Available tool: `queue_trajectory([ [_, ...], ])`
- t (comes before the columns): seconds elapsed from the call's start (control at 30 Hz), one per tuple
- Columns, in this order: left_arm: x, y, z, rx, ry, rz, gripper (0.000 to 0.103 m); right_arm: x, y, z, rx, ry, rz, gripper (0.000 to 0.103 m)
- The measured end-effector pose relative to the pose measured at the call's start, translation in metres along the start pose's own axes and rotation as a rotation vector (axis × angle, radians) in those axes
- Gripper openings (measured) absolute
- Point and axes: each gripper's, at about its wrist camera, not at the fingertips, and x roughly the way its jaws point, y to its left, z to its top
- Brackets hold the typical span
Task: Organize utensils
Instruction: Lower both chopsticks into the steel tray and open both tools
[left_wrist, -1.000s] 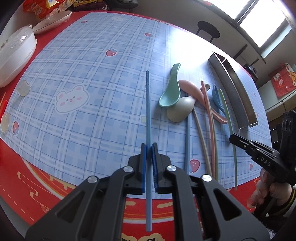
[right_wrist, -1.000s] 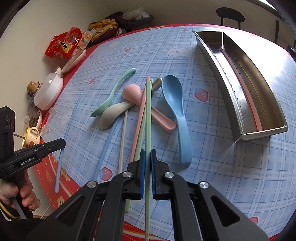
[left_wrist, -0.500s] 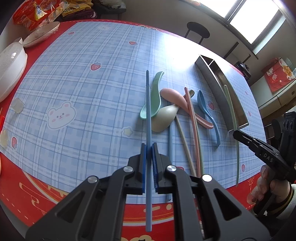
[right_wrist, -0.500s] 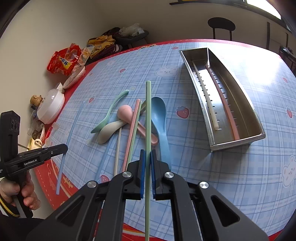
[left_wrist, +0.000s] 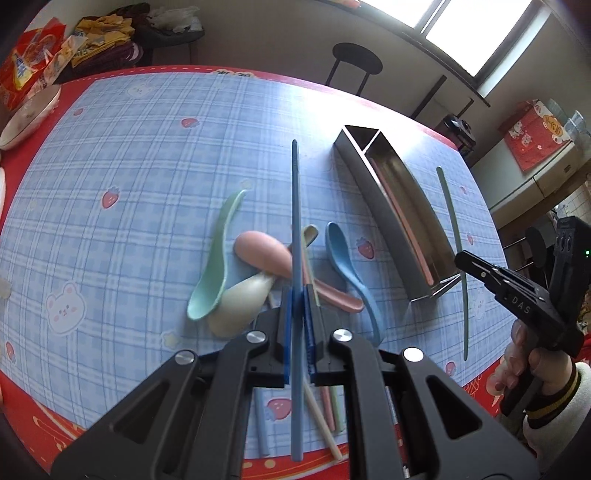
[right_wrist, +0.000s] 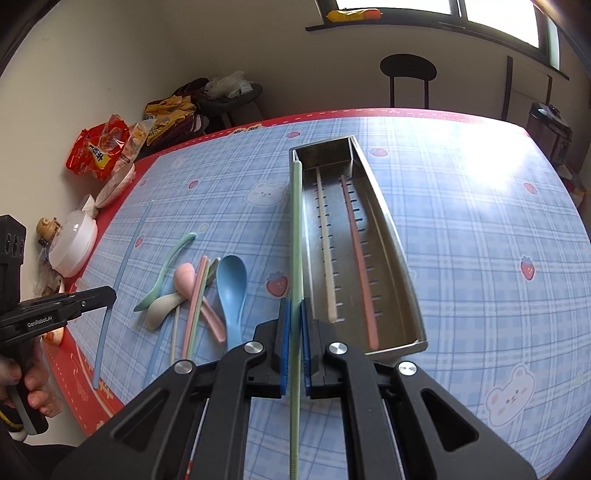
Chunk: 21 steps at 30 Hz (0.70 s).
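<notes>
My left gripper (left_wrist: 297, 295) is shut on a blue chopstick (left_wrist: 295, 206), held in the air over a heap of spoons: green (left_wrist: 214, 273), pink (left_wrist: 262, 254), beige (left_wrist: 240, 306) and blue (left_wrist: 343, 258). Several loose chopsticks lie under it. My right gripper (right_wrist: 295, 306) is shut on a green chopstick (right_wrist: 296, 229), which runs along the left wall of the metal tray (right_wrist: 400, 254). Inside the tray lie a beige chopstick (right_wrist: 325, 251) and a pink chopstick (right_wrist: 358, 258). In the left wrist view the right gripper (left_wrist: 461, 260) hovers by the tray's near end (left_wrist: 380, 218).
The table has a blue checked cloth with a red border (right_wrist: 85, 391). At its left edge stand a white lidded container (right_wrist: 72, 243), a white bowl (left_wrist: 29, 118) and snack bags (right_wrist: 99, 151). A black stool (right_wrist: 408, 70) stands beyond the far edge.
Both grippers rose and moved toward the tray, each keeping its chopstick. The green chopstick has left the spoon heap and now lines up beside the tray's left wall.
</notes>
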Motion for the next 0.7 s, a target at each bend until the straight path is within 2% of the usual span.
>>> queue_trajectory([
  [0.27, 0.043, -0.052, 0.058, -0.007, 0.021, -0.076, 0.01, 0.014, -0.032, 0.035, -0.02, 0.019, -0.042, 0.006],
  [0.57, 0.102, -0.08, 0.122, -0.189, 0.059, -0.204, 0.01, 0.041, -0.046, 0.071, -0.049, 0.033, -0.056, 0.006],
  [0.7, 0.123, -0.086, 0.136, -0.232, 0.067, -0.224, 0.01, 0.054, -0.047, 0.076, -0.073, 0.06, -0.069, 0.006],
])
